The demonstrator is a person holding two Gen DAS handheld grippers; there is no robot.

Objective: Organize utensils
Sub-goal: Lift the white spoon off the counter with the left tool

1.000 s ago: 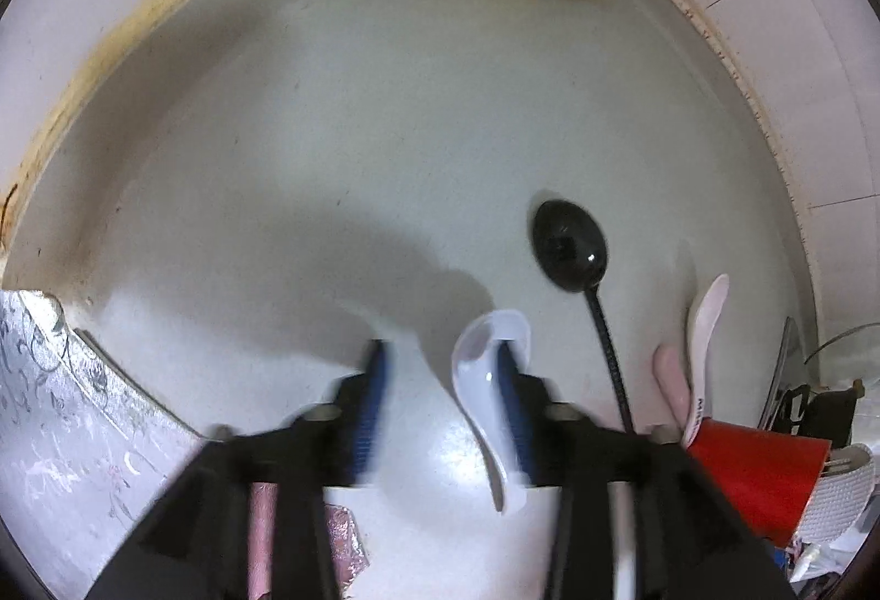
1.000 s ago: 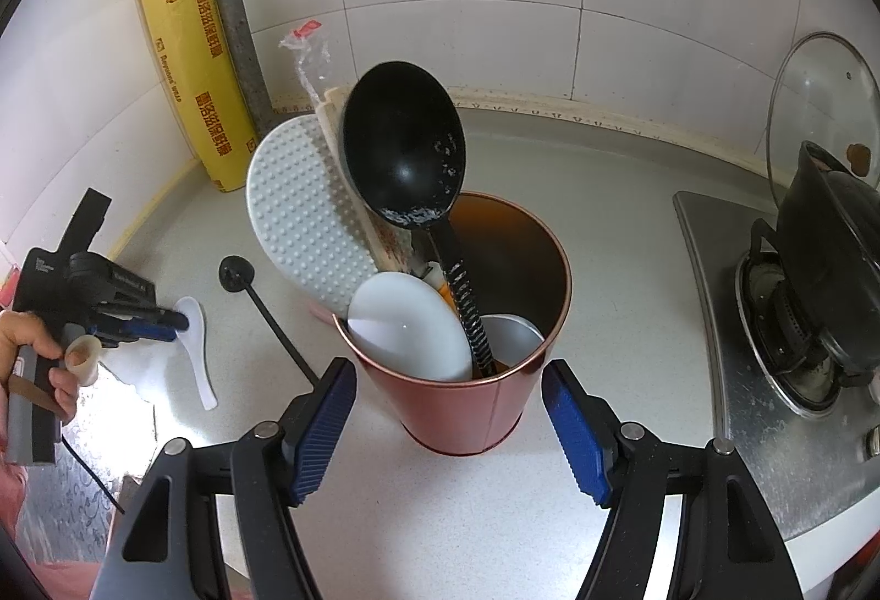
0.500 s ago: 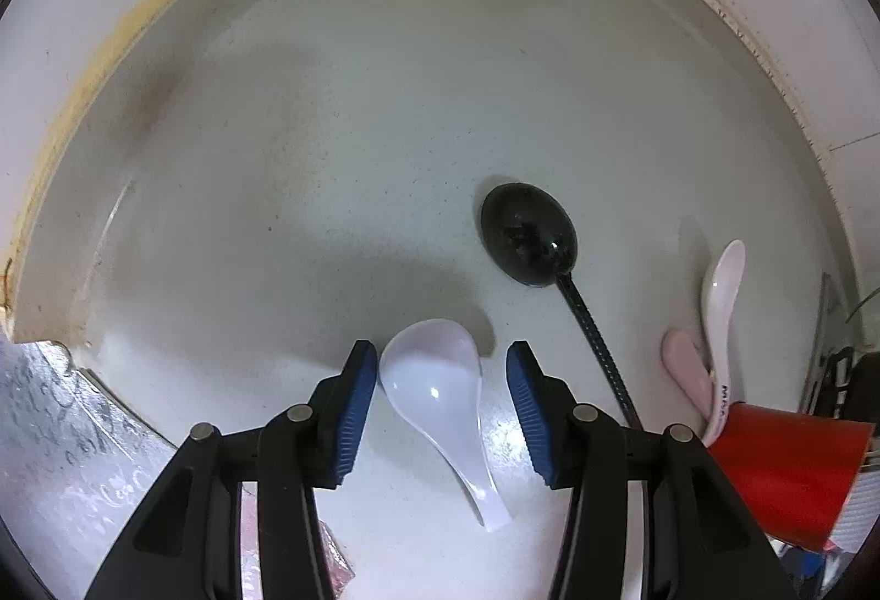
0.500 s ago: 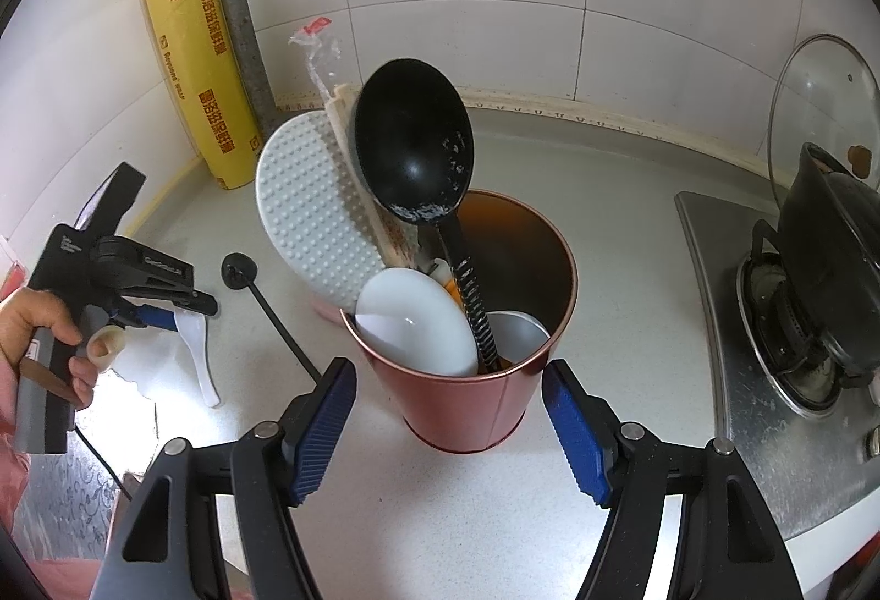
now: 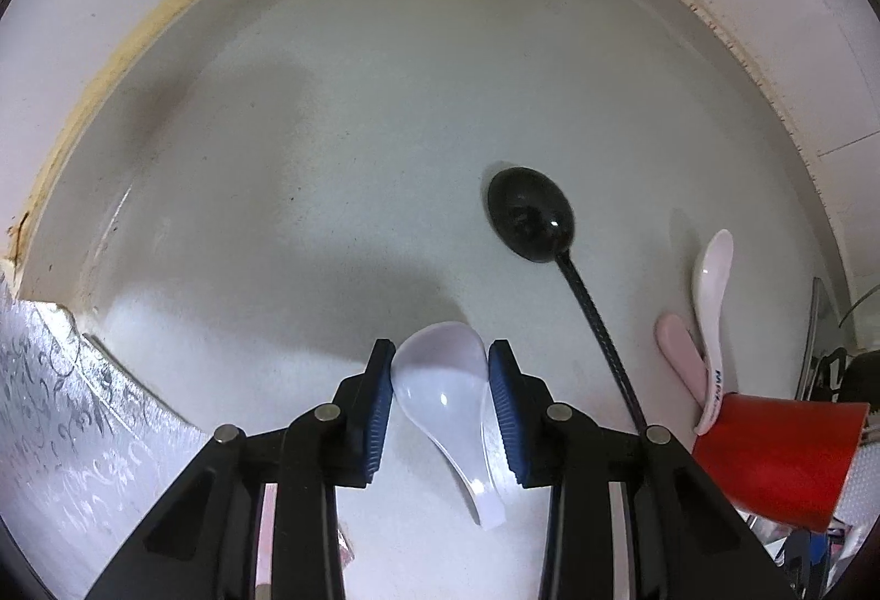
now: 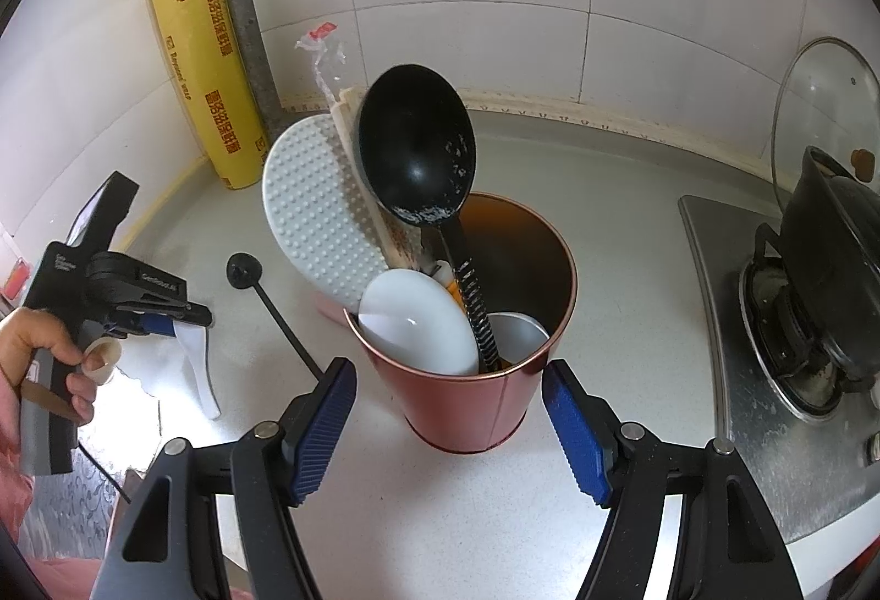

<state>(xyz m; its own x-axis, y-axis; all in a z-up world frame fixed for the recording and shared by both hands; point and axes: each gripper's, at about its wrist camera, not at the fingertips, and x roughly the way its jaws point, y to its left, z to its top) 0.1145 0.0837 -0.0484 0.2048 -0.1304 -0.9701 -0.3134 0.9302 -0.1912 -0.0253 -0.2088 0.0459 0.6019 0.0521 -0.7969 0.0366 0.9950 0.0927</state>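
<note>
Left tongs [image 5: 440, 380] newly closing around white spoon [image 5: 445, 391], black ladle [image 5: 536, 226] just beside

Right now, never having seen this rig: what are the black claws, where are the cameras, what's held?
No robot here: a person's hand holds each two-finger gripper, and a fisheye camera on each one looks along its blue-padded fingers. The left wrist view looks down at the pale grey counter. There the left gripper has just been closing and its pads press the bowl of a white plastic soup spoon. A black long-handled spoon lies beside it. The right wrist view shows the right gripper, jaws wide and holding nothing, in front of a red metal utensil cup. The cup already holds a black ladle and other utensils.
</note>
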